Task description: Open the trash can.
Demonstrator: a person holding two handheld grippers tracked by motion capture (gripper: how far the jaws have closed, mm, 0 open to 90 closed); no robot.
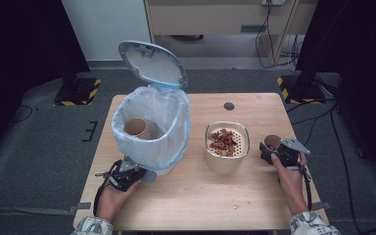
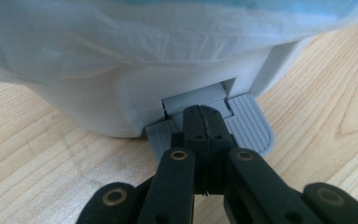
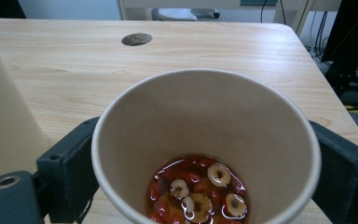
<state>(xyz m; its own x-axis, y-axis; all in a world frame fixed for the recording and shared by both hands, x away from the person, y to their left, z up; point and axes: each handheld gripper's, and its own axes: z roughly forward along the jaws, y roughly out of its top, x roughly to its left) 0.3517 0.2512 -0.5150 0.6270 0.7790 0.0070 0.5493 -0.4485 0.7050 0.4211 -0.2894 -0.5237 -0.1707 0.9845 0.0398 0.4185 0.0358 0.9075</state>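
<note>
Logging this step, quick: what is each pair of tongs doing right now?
Left tongs: closed, tips pressing on the bin's pedal, holding nothing.
Right tongs: closed around a paper cup with liquid and fruit pieces inside.

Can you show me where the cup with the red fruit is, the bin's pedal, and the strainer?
cup (image 3: 205, 121), right gripper view, on its inner wall
pedal (image 2: 249, 128), left gripper view, on its ribbed top
strainer (image 1: 242, 139), high view, on its rim

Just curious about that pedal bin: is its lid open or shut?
Open. The lid stands tilted up behind the bin, while the shut left gripper presses the pedal.
</note>
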